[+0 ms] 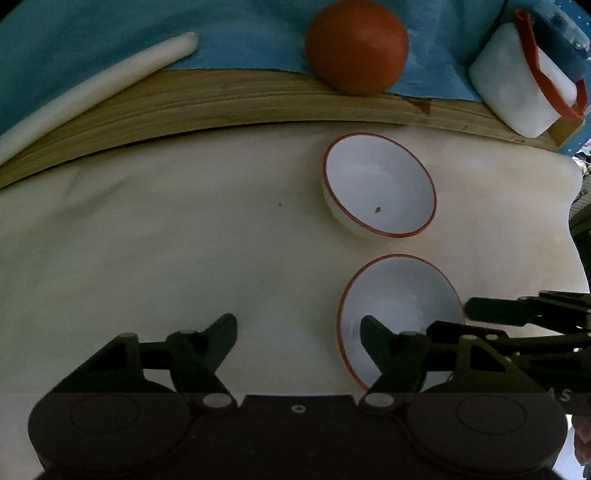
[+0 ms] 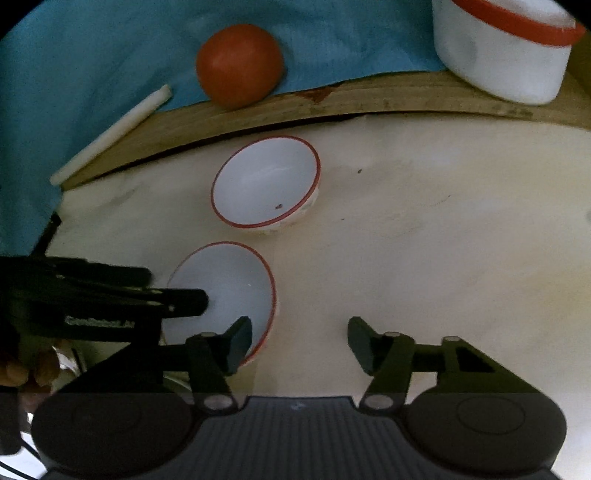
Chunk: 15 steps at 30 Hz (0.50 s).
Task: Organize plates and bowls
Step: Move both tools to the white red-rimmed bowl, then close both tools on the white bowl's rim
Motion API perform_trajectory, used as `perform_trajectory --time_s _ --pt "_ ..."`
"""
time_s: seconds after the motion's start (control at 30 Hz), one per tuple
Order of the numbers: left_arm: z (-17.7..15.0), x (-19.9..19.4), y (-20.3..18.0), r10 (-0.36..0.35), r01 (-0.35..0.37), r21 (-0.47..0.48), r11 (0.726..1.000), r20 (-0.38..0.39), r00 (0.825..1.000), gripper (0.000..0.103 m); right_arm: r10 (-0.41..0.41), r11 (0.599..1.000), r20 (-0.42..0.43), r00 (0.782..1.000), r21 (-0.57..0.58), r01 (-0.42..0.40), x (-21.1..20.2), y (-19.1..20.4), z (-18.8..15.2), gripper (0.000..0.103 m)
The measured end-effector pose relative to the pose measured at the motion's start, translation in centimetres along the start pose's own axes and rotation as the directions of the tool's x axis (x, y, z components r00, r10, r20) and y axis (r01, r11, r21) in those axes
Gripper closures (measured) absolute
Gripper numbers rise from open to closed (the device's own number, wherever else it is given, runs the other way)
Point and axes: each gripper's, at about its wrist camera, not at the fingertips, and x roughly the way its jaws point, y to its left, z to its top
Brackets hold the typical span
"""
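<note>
Left wrist view: counter [image 1: 147, 240] pale and cream-coloured, with a wooden board [image 1: 221, 99] along its far edge under a blue cloth [image 1: 240, 33].
White stick [image 1: 92, 85]: lies on the cloth at far left, slanted.
Orange ball [image 1: 356, 48]: sits at the cloth's edge, beyond the bowls.
White tub [image 1: 517, 92]: red-rimmed, tipped, at far right on the board.
Far bowl [image 1: 380, 184]: white with a red rim, upright on the counter near the board, a dark speck inside.
Near bowl [image 1: 399, 295]: same kind, just in front of the far bowl, apart from it.
Left tongs [image 1: 299, 332]: part open, nothing between the tips; the right-hand finger [image 1: 373, 339] overlaps the near bowl's inside, contact unclear.
Right tongs [image 2: 301, 343]: part open, only bare counter between the tips; its left-hand finger [image 2: 238, 341] lies over the near bowl's rim, contact unclear.
Neither pair clamps a bowl.
</note>
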Motion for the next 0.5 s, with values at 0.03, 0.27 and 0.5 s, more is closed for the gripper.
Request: perform_trajectory --time_s 0.03,0.27,0.5 --pt "0.04 -0.06 -0.03 -0.004 0.004 0.001 1.000 0.001 1.000 0.038 0.005 1.000 0.001 1.000 0.008 -0.005 0.07 0.08 -0.07 0.052" --pt "0.27 -0.32 -0.10 -0.030 0.030 -0.003 1.000 0.001 1.000 0.063 0.036 0.999 -0.005 0.999 0.025 -0.036 0.34 0.39 -0.06 0.073" --pt "0.31 -0.20 -0.28 -0.088 0.087 -0.032 0.996 -0.010 0.996 0.088 0.065 0.997 -0.017 0.998 0.030 -0.065 0.85 0.59 0.30 0.086"
